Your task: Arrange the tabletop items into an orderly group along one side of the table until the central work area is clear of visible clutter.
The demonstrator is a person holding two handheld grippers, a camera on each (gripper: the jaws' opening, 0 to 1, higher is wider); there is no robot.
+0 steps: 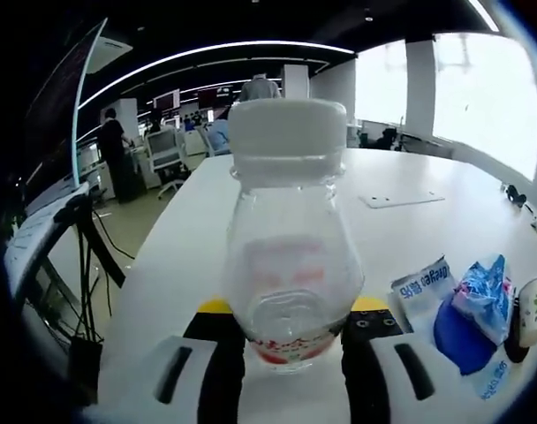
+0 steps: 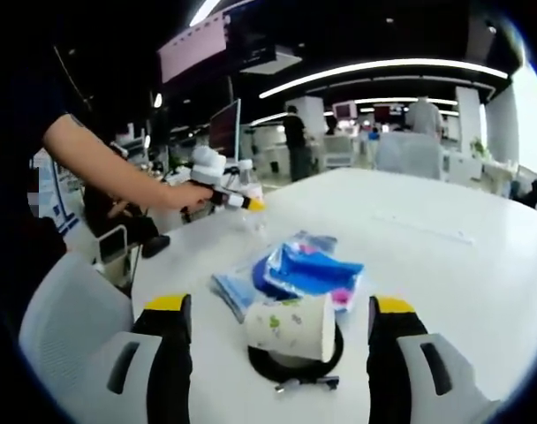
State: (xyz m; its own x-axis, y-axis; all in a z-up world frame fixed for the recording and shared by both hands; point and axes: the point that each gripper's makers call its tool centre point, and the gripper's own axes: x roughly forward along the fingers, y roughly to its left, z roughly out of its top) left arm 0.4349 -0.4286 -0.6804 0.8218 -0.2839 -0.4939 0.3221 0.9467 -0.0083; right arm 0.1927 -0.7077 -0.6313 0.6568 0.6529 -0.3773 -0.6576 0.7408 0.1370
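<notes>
bottle (image 1: 291,256) clamped in left tool (image 1: 291,340); right tool (image 2: 280,340) wide around paper cup (image 2: 291,325) on table (image 2: 445,265).

Black, yellow-tipped left claw (image 1: 291,331) jaws

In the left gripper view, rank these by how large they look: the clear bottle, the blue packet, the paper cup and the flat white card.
1. clear bottle, largest, but closest, between the jaws.
2. blue packet.
3. paper cup and flat white card: unsure, since the cup is cut by the edge and the card lies farther off.
</notes>
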